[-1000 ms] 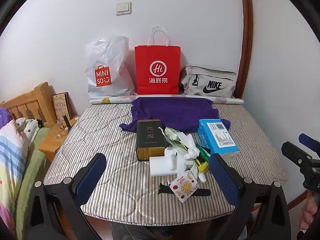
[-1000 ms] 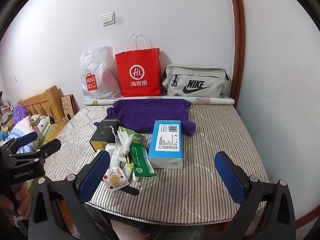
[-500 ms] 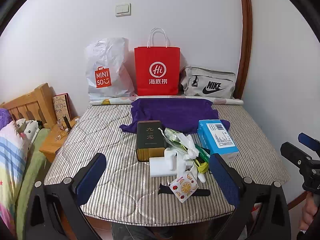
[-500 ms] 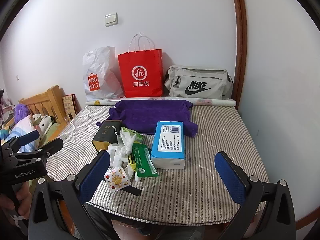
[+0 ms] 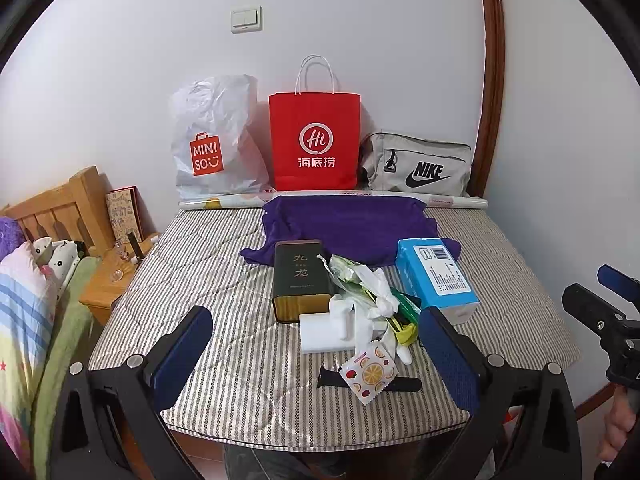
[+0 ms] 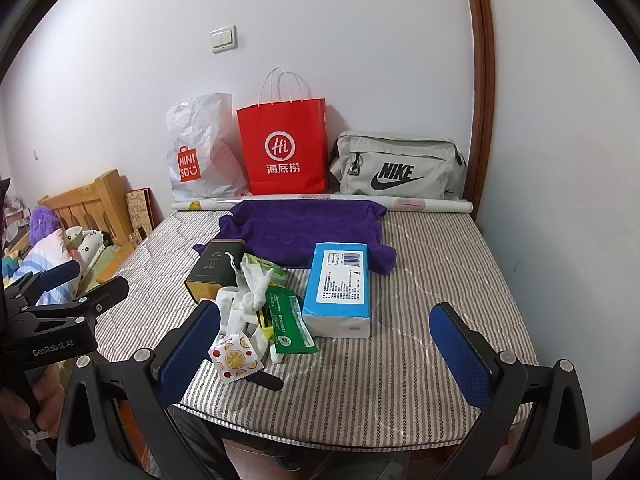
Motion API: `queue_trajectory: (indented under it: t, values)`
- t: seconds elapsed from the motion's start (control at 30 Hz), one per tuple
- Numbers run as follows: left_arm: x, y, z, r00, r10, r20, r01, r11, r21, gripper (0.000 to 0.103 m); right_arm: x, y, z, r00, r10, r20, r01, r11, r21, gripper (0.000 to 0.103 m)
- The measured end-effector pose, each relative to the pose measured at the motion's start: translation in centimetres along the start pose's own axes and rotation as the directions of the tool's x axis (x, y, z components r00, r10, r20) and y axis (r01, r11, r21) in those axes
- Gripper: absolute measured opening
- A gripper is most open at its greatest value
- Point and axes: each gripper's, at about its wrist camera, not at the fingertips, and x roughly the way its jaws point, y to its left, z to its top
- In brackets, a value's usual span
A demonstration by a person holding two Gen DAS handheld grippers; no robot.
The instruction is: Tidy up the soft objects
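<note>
Both the left gripper (image 5: pixel 316 354) and right gripper (image 6: pixel 326 354) hover spread wide and empty short of the blue tissue pack (image 6: pixel 340 286), the purple towel (image 6: pixel 304 228) lying just behind it, so a reach for the towel risks knocking the pack aside.

I read "MINISO" on the white plastic bag (image 5: pixel 216 140) and "Hi 海底捞" on the red paper bag (image 5: pixel 315 142). The grey bag (image 5: pixel 418 166) reads "NIKE", the dark tin (image 5: pixel 300 270) "九龙". The left gripper (image 6: pixel 44 320) carries "GenRobot.AI".
</note>
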Motion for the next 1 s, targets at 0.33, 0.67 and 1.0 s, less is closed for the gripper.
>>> queue_trajectory:
  t: [0.33,0.67,1.0]
  values:
    - [0.11,-0.12,-0.03,1.0,0.0,0.0,0.0,1.0,0.001,0.103,-0.19,0.3,-0.03,1.0,0.0,0.0,0.0,1.0,-0.002,0.103]
    - [-0.01,-0.12,-0.02,1.0,0.001,0.001,-0.001,1.0,0.004,0.103,-0.23,0.34,-0.04,1.0,0.005,0.0,-0.005,1.0,-0.002,0.103]
    - [0.42,0.27,0.11,1.0,-0.023,0.007,0.023,1.0,-0.005,0.103,0.67,0.43,-0.04,1.0,0.03,-0.002,-0.03,0.999,-0.025,0.103]
